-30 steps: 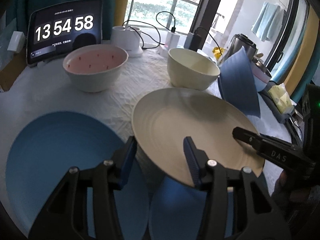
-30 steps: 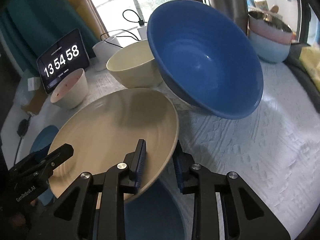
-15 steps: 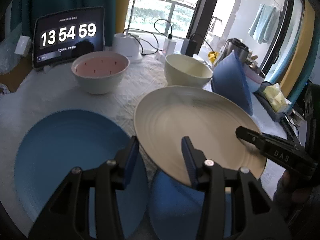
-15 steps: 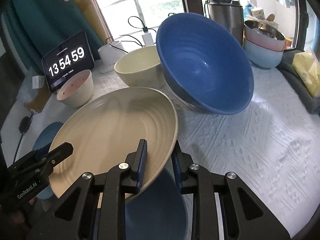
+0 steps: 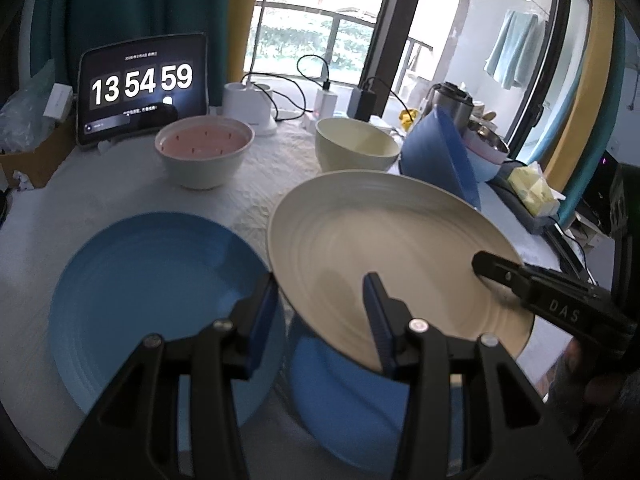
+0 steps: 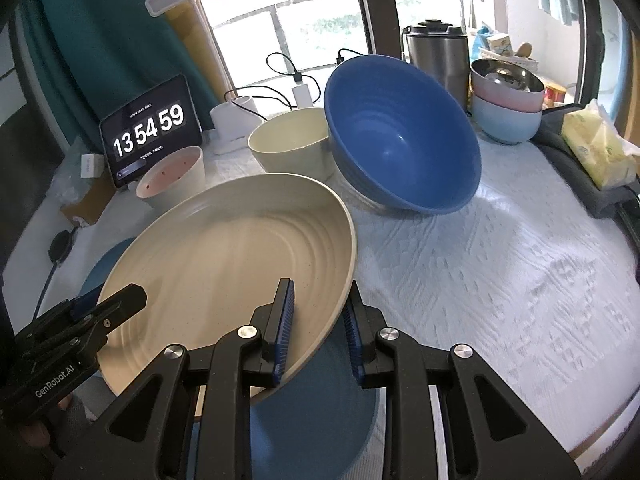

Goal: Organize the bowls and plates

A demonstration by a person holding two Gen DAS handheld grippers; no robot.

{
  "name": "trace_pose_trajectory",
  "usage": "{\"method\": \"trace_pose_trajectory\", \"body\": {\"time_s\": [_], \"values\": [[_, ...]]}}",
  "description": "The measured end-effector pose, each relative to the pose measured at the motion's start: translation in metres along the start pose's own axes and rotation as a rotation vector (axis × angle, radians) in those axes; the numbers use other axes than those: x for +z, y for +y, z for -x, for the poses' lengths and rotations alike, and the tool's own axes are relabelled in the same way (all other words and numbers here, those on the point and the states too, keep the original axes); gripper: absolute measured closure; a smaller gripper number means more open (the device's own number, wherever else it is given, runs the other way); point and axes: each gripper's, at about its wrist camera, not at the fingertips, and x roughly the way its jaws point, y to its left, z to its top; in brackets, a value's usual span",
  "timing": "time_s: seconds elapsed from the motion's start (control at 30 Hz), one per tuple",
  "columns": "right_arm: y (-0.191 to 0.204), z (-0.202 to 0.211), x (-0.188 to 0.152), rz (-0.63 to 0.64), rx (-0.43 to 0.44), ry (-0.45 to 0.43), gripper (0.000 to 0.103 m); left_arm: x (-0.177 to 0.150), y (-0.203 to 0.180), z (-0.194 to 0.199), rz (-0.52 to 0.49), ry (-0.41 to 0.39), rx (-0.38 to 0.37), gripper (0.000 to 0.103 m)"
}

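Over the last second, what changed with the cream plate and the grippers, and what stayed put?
The cream plate, gripped at opposite rims by the left gripper and right gripper, has lifted a little off the blue plate beneath it; more table and window now show. The tablet clock ticked from 58 to 59. Both grips are unchanged. The other blue plate, bowls and tilted blue bowl stayed put.
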Motion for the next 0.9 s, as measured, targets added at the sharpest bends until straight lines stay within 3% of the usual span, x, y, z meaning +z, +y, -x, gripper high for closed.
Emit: {"method": "trace_pose_trajectory", "body": {"time_s": [0.9], "values": [[0.001,0.025,-0.045,-0.01,-0.018,0.02,0.077,-0.045,-0.012,0.021,-0.047,0.04,0.013,0.058]]}}
